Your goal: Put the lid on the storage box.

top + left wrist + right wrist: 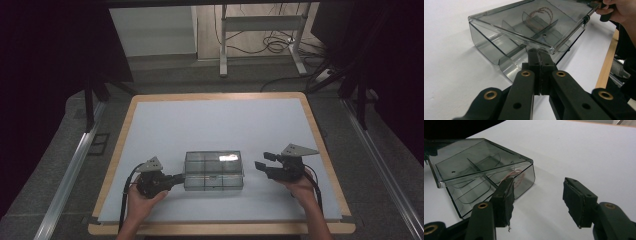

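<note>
Now | left gripper (539, 53) pinching box lid (534, 25) edge | right gripper (537, 202) spread, empty | writing: unreadable

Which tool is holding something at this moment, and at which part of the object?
The left tool is shut, touching the lid edge of the clear box; a real grip cannot be told. The right tool is open, holding nothing.

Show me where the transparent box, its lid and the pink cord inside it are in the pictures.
transparent box (213, 183), high view, on its front wall.
lid (529, 22), left gripper view, on the middle of the raised clear panel.
pink cord (517, 175), right gripper view, on the coil seen through the box's wall.
</note>
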`<state>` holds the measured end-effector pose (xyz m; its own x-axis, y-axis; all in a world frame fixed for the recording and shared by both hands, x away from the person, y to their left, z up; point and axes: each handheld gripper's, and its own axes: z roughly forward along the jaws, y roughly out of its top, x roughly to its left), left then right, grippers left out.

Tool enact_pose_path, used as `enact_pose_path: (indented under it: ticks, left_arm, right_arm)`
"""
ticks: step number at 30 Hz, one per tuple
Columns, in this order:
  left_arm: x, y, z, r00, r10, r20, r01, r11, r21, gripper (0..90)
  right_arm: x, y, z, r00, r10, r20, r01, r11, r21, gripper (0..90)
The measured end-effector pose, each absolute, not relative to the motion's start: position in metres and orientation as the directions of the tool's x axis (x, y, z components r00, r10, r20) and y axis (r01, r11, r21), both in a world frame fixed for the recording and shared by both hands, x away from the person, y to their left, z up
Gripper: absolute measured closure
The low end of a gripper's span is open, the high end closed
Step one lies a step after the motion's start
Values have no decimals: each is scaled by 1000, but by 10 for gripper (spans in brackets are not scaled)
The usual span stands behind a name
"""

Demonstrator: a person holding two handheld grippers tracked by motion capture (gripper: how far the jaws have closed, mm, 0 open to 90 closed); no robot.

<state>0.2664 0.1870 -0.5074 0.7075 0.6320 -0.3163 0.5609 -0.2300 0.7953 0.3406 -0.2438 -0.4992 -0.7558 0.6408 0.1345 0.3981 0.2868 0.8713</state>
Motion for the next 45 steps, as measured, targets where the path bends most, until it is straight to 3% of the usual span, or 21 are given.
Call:
enact_pose_path:
  ticks: [26, 45]
  left_arm:
    - [267, 191, -515, 695, 657, -293, 573, -260, 777, 900]
    - [267, 208, -510, 653, 711, -262, 550, -206, 809, 872]
  right_arm:
    - [340, -247, -502, -749, 647, 147, 414, 282, 865, 407]
    - [336, -248, -502, -749, 649, 135, 411, 294, 863, 404]
